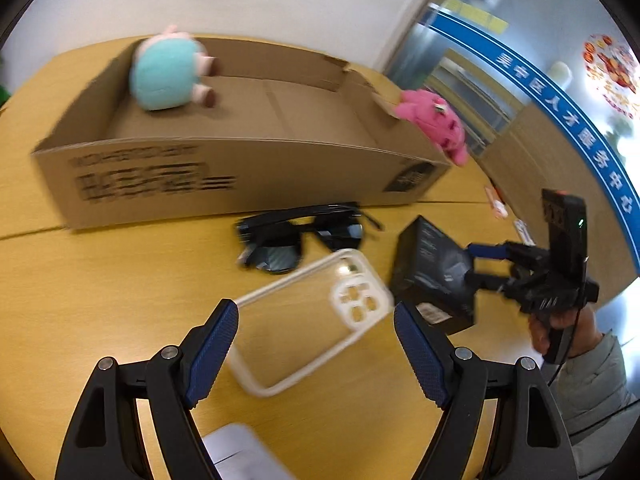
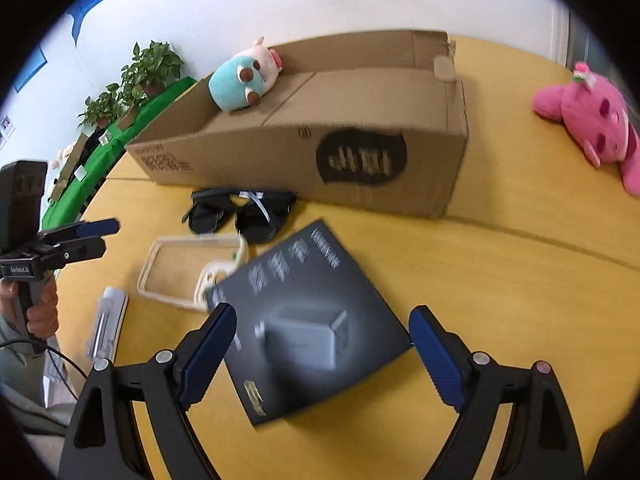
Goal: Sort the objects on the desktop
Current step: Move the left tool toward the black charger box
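What we cannot make out

The print on the cardboard box [image 1: 152,178] is smeared by blur and we cannot read it, and the small text on the black box [image 2: 308,316] is just as soft. The white object [image 1: 244,452] at the bottom of the left wrist view is cut off by the edge and partly hidden behind the left claw [image 1: 316,348]. The black box hides a corner of the phone case [image 2: 192,268]. The sunglasses [image 1: 304,236] are blurred.
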Tool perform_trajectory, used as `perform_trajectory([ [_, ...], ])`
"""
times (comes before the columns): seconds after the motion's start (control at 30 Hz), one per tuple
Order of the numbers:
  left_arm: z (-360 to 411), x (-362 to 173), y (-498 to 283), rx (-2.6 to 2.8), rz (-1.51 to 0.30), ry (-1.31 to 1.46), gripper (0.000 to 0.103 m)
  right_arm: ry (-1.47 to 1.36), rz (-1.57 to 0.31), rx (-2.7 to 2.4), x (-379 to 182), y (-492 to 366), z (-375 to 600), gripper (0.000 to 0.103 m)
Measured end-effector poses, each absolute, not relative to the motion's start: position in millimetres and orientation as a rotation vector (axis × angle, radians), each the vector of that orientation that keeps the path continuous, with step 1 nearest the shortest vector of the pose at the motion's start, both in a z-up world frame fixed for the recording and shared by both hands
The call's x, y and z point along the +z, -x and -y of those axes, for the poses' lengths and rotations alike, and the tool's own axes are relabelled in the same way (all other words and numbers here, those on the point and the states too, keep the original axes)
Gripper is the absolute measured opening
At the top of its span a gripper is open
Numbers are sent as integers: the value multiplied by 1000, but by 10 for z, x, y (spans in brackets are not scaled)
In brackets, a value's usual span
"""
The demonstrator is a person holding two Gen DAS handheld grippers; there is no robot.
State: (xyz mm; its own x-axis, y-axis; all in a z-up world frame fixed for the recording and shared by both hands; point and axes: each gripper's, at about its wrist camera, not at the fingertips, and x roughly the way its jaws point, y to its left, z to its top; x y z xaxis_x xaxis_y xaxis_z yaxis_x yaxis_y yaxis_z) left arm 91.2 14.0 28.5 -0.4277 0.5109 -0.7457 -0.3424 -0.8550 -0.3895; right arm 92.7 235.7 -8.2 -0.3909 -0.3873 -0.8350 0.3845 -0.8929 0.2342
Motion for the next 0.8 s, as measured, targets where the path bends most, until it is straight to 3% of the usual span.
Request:
perform_trajectory([
  [0.13, -489, 303, -807, 2194, 207, 1256, 83, -1410, -42, -2200, -224, -1138, -2314, 90],
  [0.37, -933, 216, -645, 2058, 164, 1289, 83, -1303, 56, -2248, -119, -1208, -2560, 90],
  [0.8, -1344, -23, -642, 1966, 250, 1339, 83, -1263, 75, -2175, -274, -1292, -2543, 90],
])
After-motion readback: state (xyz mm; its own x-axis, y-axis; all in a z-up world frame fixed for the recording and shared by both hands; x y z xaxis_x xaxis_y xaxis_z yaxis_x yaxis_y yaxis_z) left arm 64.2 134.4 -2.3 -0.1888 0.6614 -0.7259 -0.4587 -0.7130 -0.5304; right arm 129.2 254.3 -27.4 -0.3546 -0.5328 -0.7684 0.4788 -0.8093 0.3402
